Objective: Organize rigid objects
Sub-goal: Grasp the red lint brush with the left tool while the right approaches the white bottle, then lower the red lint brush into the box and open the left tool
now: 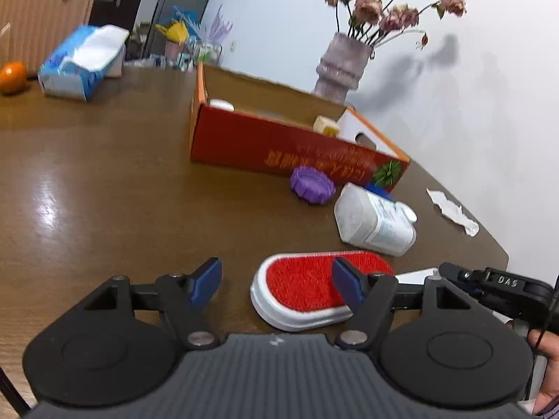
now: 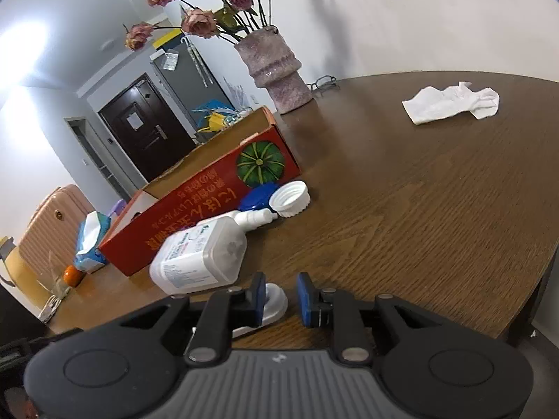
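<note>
Wood table (image 1: 104,181), left wrist view: carries red cardboard box (image 1: 279,146), near far edge.
Left gripper (image 1: 276,281): released, jaws apart, nothing pinched.
Red-topped brush (image 1: 307,286): flat on table, just past fingertips.
White bottle (image 1: 374,223): lying beside box, purple lid (image 1: 311,185) near it.

Right wrist view, right gripper (image 2: 281,302): jaws narrow, with a gap; grip on white brush handle (image 2: 274,302) cannot be told.
White cap (image 2: 290,199): against box corner.
Tissue (image 2: 450,103): near far table edge.
</note>
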`<control>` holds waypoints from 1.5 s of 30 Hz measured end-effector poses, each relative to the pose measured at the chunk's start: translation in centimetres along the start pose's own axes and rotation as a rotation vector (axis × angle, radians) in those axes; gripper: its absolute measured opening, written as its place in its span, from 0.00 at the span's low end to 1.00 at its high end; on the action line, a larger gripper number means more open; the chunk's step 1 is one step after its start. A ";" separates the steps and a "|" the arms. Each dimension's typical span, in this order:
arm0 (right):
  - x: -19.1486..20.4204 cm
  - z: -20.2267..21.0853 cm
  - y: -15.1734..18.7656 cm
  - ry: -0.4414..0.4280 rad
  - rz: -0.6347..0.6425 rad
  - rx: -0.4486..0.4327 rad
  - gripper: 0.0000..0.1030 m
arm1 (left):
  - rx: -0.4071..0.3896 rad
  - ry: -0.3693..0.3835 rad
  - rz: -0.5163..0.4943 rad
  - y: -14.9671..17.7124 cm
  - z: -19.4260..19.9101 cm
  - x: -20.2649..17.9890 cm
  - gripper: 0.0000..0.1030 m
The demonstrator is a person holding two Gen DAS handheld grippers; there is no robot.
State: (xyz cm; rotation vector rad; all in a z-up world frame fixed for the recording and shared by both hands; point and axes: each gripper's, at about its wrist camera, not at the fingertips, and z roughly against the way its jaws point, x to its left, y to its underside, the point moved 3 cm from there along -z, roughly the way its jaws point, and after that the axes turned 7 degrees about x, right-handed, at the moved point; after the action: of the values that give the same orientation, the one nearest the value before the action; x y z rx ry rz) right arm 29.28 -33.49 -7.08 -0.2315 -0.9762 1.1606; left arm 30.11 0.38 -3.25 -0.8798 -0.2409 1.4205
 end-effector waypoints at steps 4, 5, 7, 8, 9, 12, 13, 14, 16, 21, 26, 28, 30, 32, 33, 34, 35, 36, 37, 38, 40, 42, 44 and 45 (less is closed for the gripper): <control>-0.5 -0.1 -0.2 -0.011 -0.011 0.013 0.20 | 0.027 0.014 -0.015 0.6 -1.4 -0.5 0.65; -0.5 -0.3 -0.2 -0.012 -0.009 0.021 0.20 | 0.030 0.015 -0.018 0.5 -1.4 -0.5 0.64; -0.3 -0.5 -0.1 -0.016 0.002 0.030 0.19 | 0.034 0.022 -0.018 0.4 -1.5 -0.5 0.61; -0.1 -0.7 -0.1 -0.021 0.009 0.034 0.19 | 0.037 0.026 -0.014 0.3 -1.6 -0.5 0.61; 0.2 -0.8 0.0 -0.017 0.025 0.037 0.19 | 0.038 0.030 -0.011 0.3 -1.6 -0.5 0.58; 0.8 -0.9 -0.1 0.011 0.066 0.040 0.18 | 0.034 0.029 -0.005 0.3 -1.4 -0.7 0.58; 0.7 -1.0 -0.2 0.011 0.062 0.041 0.18 | 0.030 0.027 0.002 0.4 -1.4 -0.8 0.58; 0.6 -1.0 -0.2 0.006 0.048 0.039 0.18 | 0.022 0.024 0.009 0.5 -1.3 -0.8 0.58; 0.5 -0.7 0.0 0.011 0.031 0.029 0.18 | 0.004 0.020 0.006 1.0 -0.9 -1.2 0.58; 0.4 1.1 0.7 0.013 0.030 -0.002 0.18 | -0.057 0.025 0.006 2.0 1.3 -2.4 0.58; 0.9 3.9 0.8 -0.019 0.037 -0.053 0.18 | -0.141 0.030 -0.029 2.5 4.5 -4.0 0.58; 0.9 4.8 0.6 -0.028 0.042 -0.072 0.18 | -0.166 0.040 -0.034 2.4 5.4 -4.6 0.58; 0.9 5.5 0.5 -0.036 0.048 -0.085 0.18 | -0.181 0.048 -0.027 2.1 5.8 -4.9 0.58; 1.0 6.0 0.1 -0.042 0.053 -0.099 0.18 | -0.184 0.043 -0.025 1.6 5.7 -5.2 0.58; 1.2 6.1 -0.2 -0.041 0.065 -0.106 0.18 | -0.186 0.037 -0.033 1.2 5.6 -5.4 0.58; 1.4 6.1 -0.6 -0.040 0.075 -0.115 0.18 | -0.189 0.030 -0.045 0.6 5.4 -5.6 0.58; 1.7 5.9 -1.3 -0.043 0.085 -0.126 0.18 | -0.194 0.026 -0.055 -0.1 5.2 -5.7 0.58; 1.9 5.7 -2.0 -0.047 0.092 -0.133 0.18 | -0.201 0.027 -0.063 -1.1 5.0 -5.8 0.58; 2.2 5.3 -2.9 -0.051 0.098 -0.142 0.18 | -0.209 0.031 -0.068 -2.1 4.8 -5.8 0.58; 2.4 4.9 -3.9 -0.056 0.101 -0.148 0.18 | -0.215 0.035 -0.073 -3.1 4.5 -5.8 0.58; 2.9 3.6 -6.0 -0.065 0.111 -0.157 0.18 | -0.228 0.036 -0.078 -5.5 3.5 -5.6 0.58; 3.5 1.7 -8.5 -0.071 0.121 -0.158 0.18 | -0.226 0.030 -0.067 -7.9 2.1 -5.2 0.58; 4.3 -0.4 -11.1 -0.074 0.137 -0.161 0.18 | -0.224 0.024 -0.063 -10.6 0.4 -4.7 0.58; 4.7 -1.6 -12.4 -0.077 0.140 -0.155 0.18 | -0.222 0.021 -0.063 -11.9 -0.3 -4.4 0.58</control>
State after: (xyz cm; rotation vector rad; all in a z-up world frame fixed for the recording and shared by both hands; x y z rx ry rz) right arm 38.94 -34.32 2.07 -0.3868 -1.1335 1.2290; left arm 38.44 -2.63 5.77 -1.0585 -0.4131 1.3418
